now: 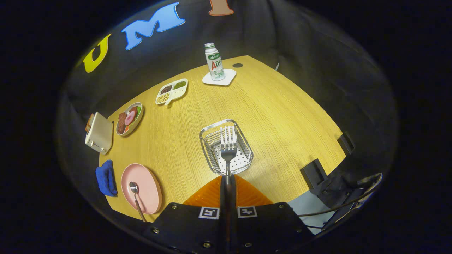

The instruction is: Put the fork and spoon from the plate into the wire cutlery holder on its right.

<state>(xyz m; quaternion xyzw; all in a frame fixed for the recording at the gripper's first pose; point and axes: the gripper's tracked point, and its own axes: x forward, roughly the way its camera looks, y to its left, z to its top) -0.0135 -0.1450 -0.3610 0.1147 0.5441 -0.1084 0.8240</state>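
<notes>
The claw [228, 192] clamps the fork [228, 148], tines reaching ahead over the wire cutlery holder [226, 146].

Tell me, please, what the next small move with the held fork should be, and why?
Probably lower the fork into the wire cutlery holder and open the gripper: its fingers are shut on the handle, and the tines hang over the basket. The spoon lies on the pink plate.

gripper [227, 190], orange fingers [208, 194] clamped together
</notes>
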